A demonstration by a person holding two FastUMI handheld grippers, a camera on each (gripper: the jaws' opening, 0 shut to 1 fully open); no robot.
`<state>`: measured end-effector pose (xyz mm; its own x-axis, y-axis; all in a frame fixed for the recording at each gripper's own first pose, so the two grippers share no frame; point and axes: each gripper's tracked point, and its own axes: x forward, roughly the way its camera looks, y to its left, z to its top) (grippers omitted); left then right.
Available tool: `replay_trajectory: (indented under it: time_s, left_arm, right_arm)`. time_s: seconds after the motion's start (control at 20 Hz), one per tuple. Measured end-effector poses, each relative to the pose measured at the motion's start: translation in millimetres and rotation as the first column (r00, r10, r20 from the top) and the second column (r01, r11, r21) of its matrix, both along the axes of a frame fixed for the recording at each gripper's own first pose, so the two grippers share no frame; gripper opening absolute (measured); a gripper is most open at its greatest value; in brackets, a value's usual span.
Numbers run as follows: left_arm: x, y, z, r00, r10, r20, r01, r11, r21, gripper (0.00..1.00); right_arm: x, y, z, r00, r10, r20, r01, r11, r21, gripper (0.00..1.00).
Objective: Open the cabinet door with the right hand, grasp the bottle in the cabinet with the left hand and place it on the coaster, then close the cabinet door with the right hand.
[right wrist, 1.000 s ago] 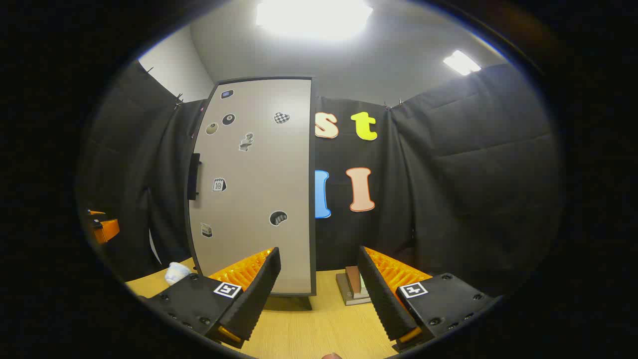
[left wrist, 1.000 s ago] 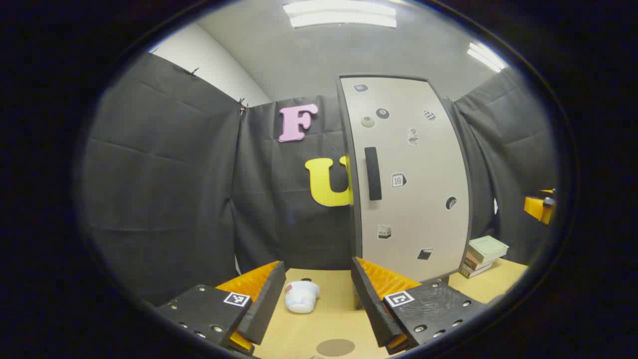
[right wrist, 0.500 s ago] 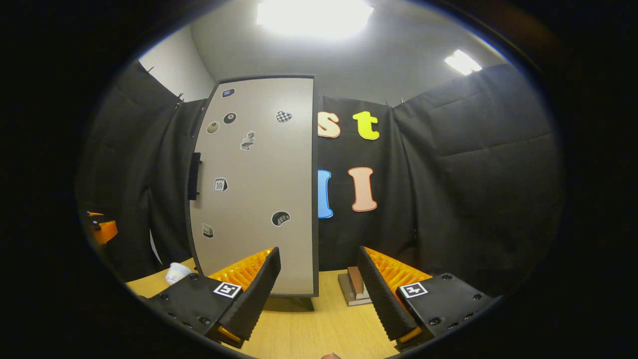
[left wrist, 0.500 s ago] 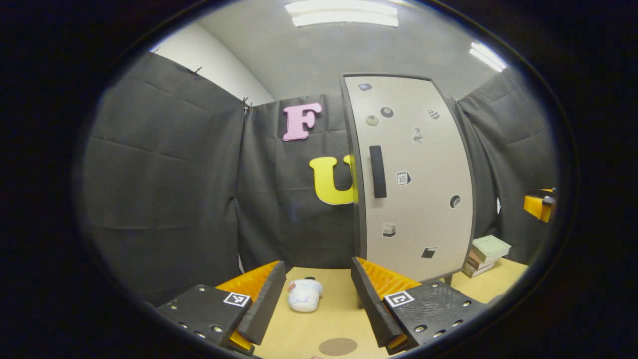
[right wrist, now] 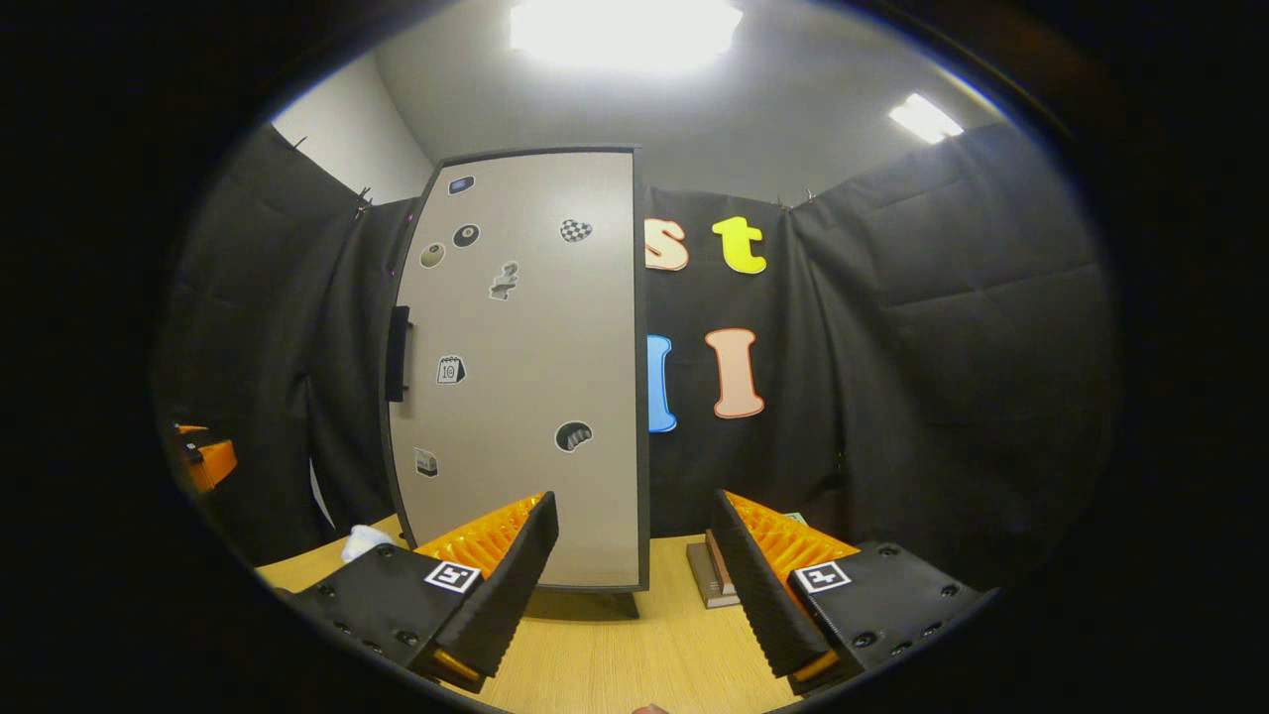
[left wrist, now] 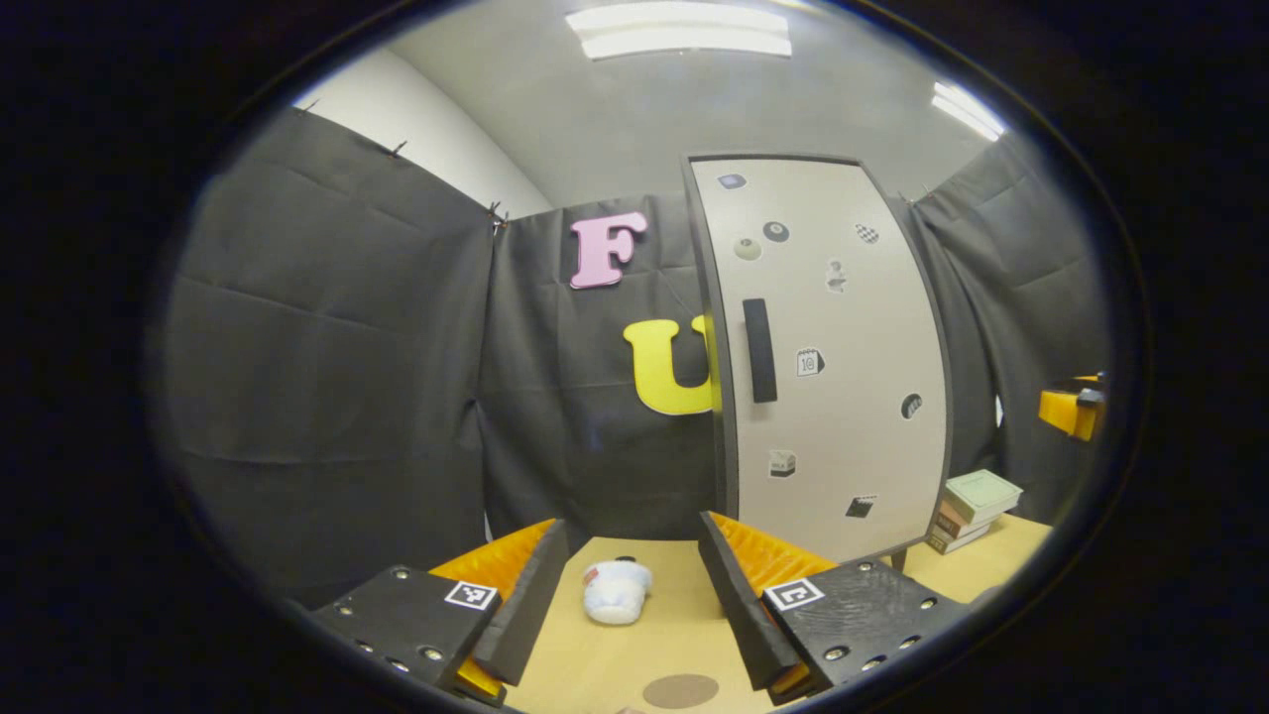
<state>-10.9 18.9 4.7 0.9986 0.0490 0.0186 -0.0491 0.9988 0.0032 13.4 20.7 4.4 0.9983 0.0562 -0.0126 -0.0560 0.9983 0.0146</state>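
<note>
The cabinet door (right wrist: 520,377) is closed, so the bottle behind it cannot be seen; its exact place inside cannot be told. The right claw (right wrist: 634,585) hangs wide open and empty, well short of the door handle (right wrist: 398,353). The left claw (left wrist: 630,600) is likewise spread wide, holding nothing.

Likely faults:
- The handle sits at the door's far edge from the right claw; a skewed approach may let the fingers slip off the narrow bar.
- A swinging door may strike the left claw waiting beside it.
- A white cup (left wrist: 616,592) lies on its side on the worktop (left wrist: 605,664) near the coaster (left wrist: 680,690); a low carry may knock it.

Count: one cabinet, one handle, one coaster, one cup, one stack of books (left wrist: 972,509), two claws.
</note>
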Motion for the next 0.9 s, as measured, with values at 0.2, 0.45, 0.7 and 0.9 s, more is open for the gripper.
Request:
replay_trajectory:
  time_s: [0.2, 0.45, 0.7, 0.9]
  left_arm:
    - [-8.8, 15.8, 1.7, 0.999, 0.032, 0.004, -0.033, 0.999, 0.023, 0.80]
    - [-27.6, 46.3, 1.2, 0.995, 0.098, 0.011, -0.099, 0.994, 0.043, 0.80]
    - [-48.9, 85.0, -4.0, 0.984, 0.178, 0.005, -0.178, 0.983, 0.055, 0.80]
    - [-67.1, 122.1, -11.3, 0.968, 0.253, -0.011, -0.251, 0.965, 0.071, 0.80]
  right_arm:
    - [16.2, 22.6, 13.1, 0.999, 0.052, 0.000, -0.052, 0.999, -0.005, 0.99]
    - [44.7, 67.2, 43.9, 0.991, 0.130, 0.024, -0.130, 0.991, 0.011, 0.97]
    - [71.5, 126.3, 72.6, 0.974, 0.219, 0.062, -0.219, 0.976, 0.005, 0.99]
    - [86.0, 171.7, 92.8, 0.958, 0.276, 0.080, -0.277, 0.961, 0.006, 0.99]
